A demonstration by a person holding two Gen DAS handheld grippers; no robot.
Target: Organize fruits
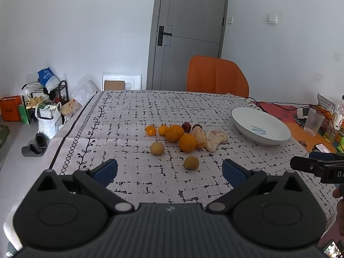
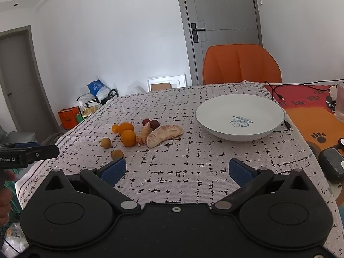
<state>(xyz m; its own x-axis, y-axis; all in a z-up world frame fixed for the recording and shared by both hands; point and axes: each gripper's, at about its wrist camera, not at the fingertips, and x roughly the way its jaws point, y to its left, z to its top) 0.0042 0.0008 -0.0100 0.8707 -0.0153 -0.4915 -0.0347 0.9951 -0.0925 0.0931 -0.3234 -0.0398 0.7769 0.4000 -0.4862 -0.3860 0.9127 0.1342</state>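
Both jaws are seen spread wide and empty: the left hand-held gripper (image 1: 169, 169) is held low over the worktop (image 1: 133, 185) with the nearest small yellow-brown fruit (image 1: 191, 162) just ahead between its blue fingers (image 1: 106, 169), and the right hand-held gripper (image 2: 177, 168) is held beside it, the fruit cluster ahead to its left. Oranges (image 2: 128, 137), two dark red fruits (image 2: 154, 124) and peeled pomelo segments (image 2: 164, 137) are bunched on the black-and-white patterned cloth, well apart from the empty white bowl (image 2: 217, 111) to the right. An orange chair (image 2: 241, 64) and a grey door (image 2: 223, 21) are seen behind.
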